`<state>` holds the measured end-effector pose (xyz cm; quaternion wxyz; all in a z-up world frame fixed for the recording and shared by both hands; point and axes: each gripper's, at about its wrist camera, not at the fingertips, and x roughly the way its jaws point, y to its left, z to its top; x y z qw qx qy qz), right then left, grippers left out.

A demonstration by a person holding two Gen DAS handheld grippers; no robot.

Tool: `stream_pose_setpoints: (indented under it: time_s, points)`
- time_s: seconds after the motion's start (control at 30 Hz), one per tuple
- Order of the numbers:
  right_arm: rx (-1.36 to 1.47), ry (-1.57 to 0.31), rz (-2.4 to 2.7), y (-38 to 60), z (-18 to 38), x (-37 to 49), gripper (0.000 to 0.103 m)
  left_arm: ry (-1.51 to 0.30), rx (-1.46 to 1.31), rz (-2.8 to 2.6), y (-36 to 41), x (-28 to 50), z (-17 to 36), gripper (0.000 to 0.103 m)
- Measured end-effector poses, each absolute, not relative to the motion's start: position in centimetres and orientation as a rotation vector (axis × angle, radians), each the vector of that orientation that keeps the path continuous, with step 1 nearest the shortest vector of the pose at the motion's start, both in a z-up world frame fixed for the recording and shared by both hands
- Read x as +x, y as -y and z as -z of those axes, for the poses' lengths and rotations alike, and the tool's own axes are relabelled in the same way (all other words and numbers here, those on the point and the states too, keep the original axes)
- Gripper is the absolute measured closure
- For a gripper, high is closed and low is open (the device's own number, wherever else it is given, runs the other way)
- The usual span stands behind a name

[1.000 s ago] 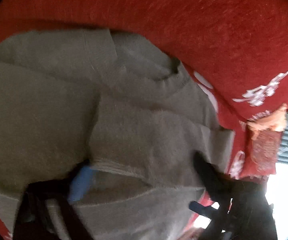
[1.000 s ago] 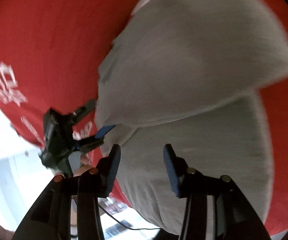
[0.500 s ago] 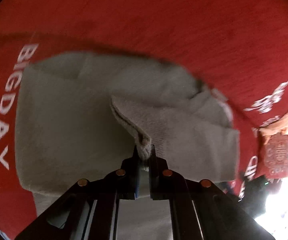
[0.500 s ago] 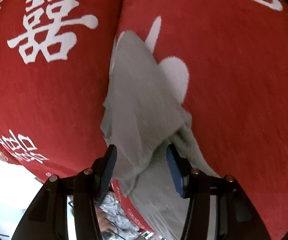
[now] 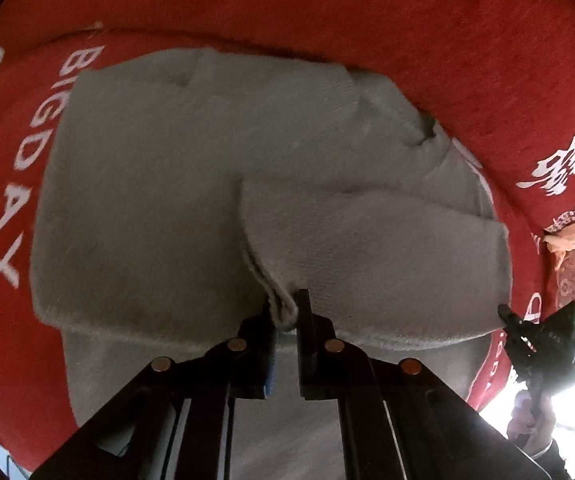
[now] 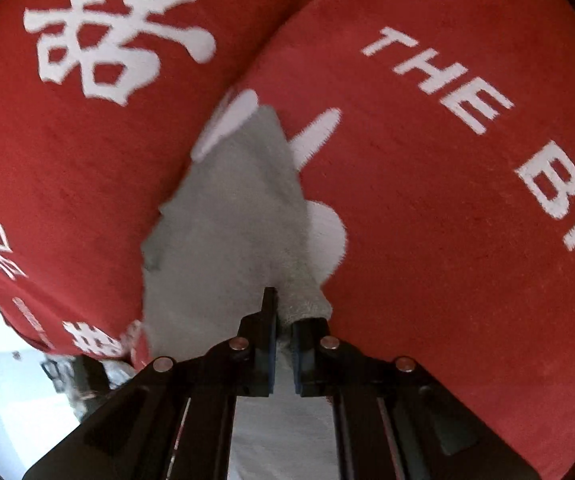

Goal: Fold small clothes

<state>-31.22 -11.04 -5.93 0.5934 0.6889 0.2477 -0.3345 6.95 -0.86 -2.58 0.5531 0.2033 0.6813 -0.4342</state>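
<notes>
One grey knit garment (image 5: pixel 191 184) lies partly folded on a red cloth (image 5: pixel 407 20) printed with white lettering, a flap doubled over its right side. Folding it cleanly probably means lifting both pinched edges together, level, so the layers stay aligned. The left tool (image 5: pixel 286 312) is clamped on the flap's hem. The right tool (image 6: pixel 283 320), its jaws having just been closing, pinches another edge of the garment (image 6: pixel 227 208).
</notes>
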Motion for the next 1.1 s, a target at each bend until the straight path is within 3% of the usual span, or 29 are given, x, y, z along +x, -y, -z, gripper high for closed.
stream_pose_setpoints:
  time_s: [0.03, 0.1, 0.17, 0.23, 0.3, 0.33, 0.47, 0.67, 0.77, 0.97, 1.03, 1.07, 1.1]
  points:
    - [1.596, -0.589, 0.782, 11.1, 6.2, -31.2, 0.096, -1.614, 0.48, 1.02, 0.5, 7.1, 2.5, 0.095]
    - [1.608, -0.588, 0.786, 11.0, 6.5, -31.4, 0.096, -1.583, 0.521, 0.969, -0.3, 7.5, 1.9, 0.076]
    - [1.654, -0.582, 0.756, 10.9, 6.7, -31.7, 0.093, -1.543, 0.57, 0.939, -0.9, 7.9, 1.0, 0.076]
    - [1.674, -0.601, 0.707, 10.5, 6.0, -31.8, 0.08, -1.527, 0.57, 0.934, -1.7, 8.5, -0.1, 0.076]
    - [1.649, -0.654, 0.664, 9.8, 4.6, -31.6, 0.032, -1.503, 0.571, 0.929, -1.8, 8.9, -1.0, 0.076]
    - [1.618, -0.657, 0.639, 9.4, 3.4, -31.8, 0.03, -1.483, 0.569, 0.928, -1.7, 9.1, -1.6, 0.076]
    - [1.548, -0.573, 0.674, 10.7, 0.8, -32.9, 0.03, -1.455, 0.57, 0.938, 0.2, 9.0, -1.7, 0.076]
    - [1.686, -0.53, 0.717, 16.2, 5.7, -32.0, 0.03, -1.457, 0.617, 0.929, 3.6, 6.3, 0.8, 0.076]
    - [1.739, -0.541, 0.695, 17.2, 7.8, -30.8, 0.036, -1.462, 0.635, 0.906, 3.6, 5.9, 1.7, 0.076]
    - [1.82, -0.425, 0.657, 17.9, 8.6, -32.7, 0.036, -1.538, 0.58, 0.893, 2.7, 7.3, 2.2, 0.076]
    - [1.841, -0.426, 0.631, 18.1, 9.2, -32.7, 0.036, -1.597, 0.561, 0.923, 2.6, 7.4, 2.8, 0.066]
    - [1.867, -0.407, 0.618, 18.1, 9.8, -32.8, 0.039, -1.626, 0.538, 0.946, 2.5, 7.6, 3.0, 0.042]
    - [1.884, -0.392, 0.612, 18.2, 10.1, -32.5, 0.047, -1.637, 0.513, 0.968, 2.6, 7.5, 2.9, 0.035]
